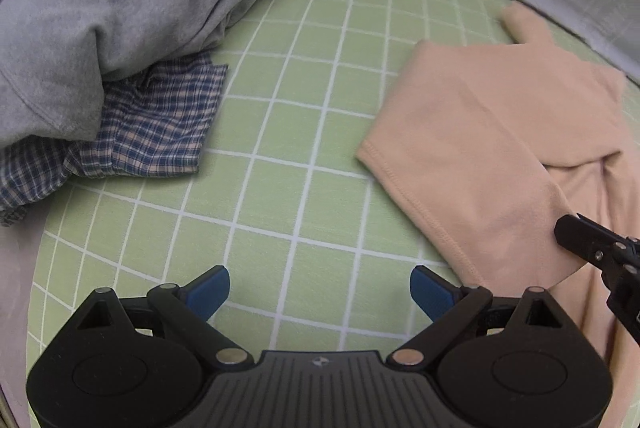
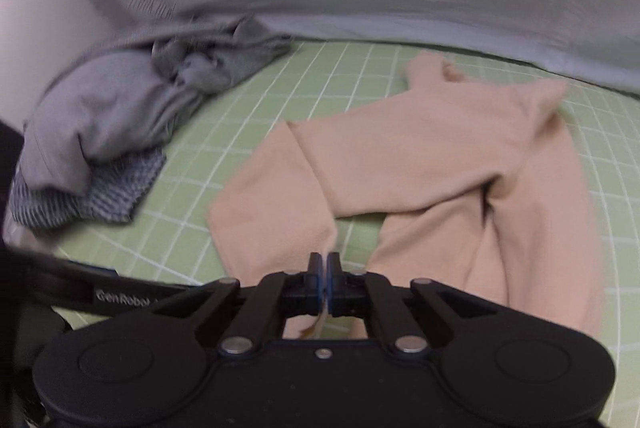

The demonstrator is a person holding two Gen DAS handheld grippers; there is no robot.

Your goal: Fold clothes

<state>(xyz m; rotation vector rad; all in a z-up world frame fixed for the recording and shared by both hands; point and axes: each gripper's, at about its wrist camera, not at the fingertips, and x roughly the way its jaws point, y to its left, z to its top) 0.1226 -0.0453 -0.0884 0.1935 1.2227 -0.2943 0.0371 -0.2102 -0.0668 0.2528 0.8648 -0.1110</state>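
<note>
- The right claw (image 2: 324,260) is clamped on an edge of the peach garment (image 2: 460,152), which lies partly folded on the green grid sheet (image 2: 248,108).
- The left claw (image 1: 320,292) is spread wide and empty over bare sheet, beside the garment's hemmed corner.
- A grey garment pile (image 1: 100,8) rests on a blue plaid cloth (image 1: 160,124), well apart to the left.

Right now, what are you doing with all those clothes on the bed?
A person is folding clothes with two handheld grippers. The right gripper is pinched shut on an edge of the peach garment, which lies partly folded on the green checked sheet. The left gripper is open, holding nothing. A grey and plaid pile waits nearby.
</note>
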